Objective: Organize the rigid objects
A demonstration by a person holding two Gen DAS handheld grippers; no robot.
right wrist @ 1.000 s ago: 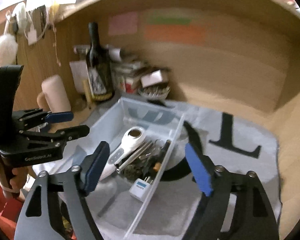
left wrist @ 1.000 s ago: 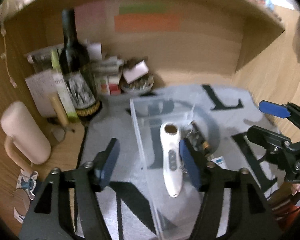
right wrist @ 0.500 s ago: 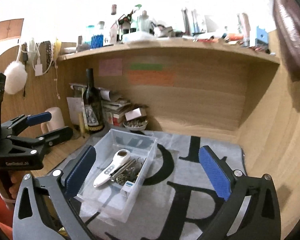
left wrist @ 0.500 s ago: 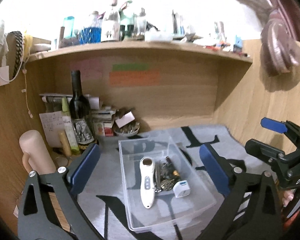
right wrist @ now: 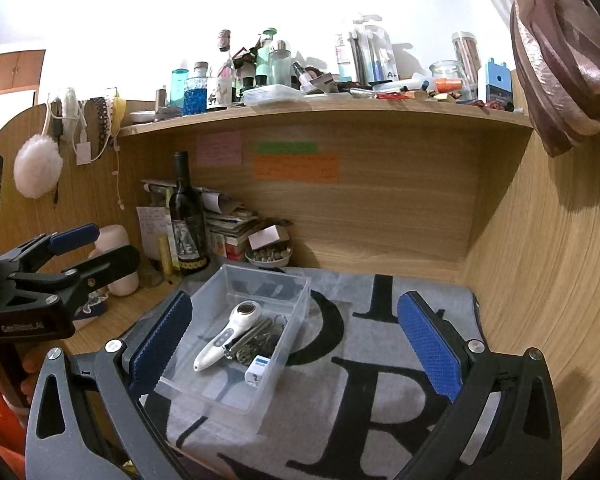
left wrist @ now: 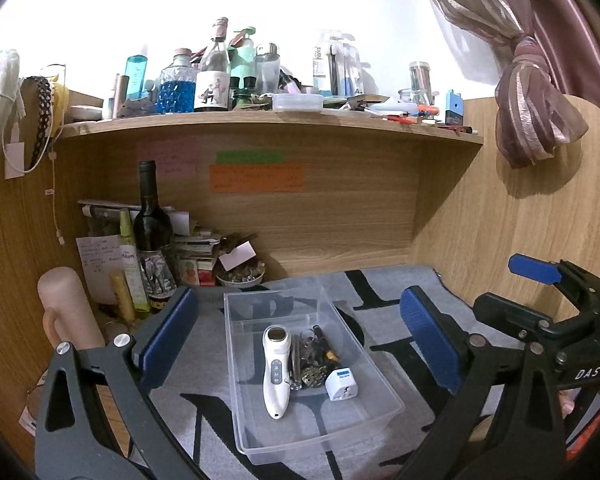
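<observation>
A clear plastic bin point(left wrist: 384, 402) point(right wrist: 300, 284) sits on a grey mat with black letters. In it lie a white handheld device point(left wrist: 275, 368) point(right wrist: 228, 334), a white plug adapter point(left wrist: 342, 384) point(right wrist: 258, 368) and a heap of keys and small metal parts point(left wrist: 312, 364) point(right wrist: 260, 340). My left gripper point(left wrist: 300, 340) is open and empty, held back above the bin. My right gripper point(right wrist: 296, 344) is open and empty, to the right of the bin. Each gripper shows in the other's view, the right one point(left wrist: 540, 300) and the left one point(right wrist: 72, 256).
A wine bottle point(left wrist: 152, 236) point(right wrist: 186, 216), papers, small boxes and a small bowl point(left wrist: 242, 276) crowd the back left corner. A pink mug point(left wrist: 64, 308) stands at the left. Wooden walls enclose the desk; a cluttered shelf point(left wrist: 268, 120) runs overhead.
Both grippers have pulled back and up from the bin and opened wider. The bin and its contents have stayed in place.
</observation>
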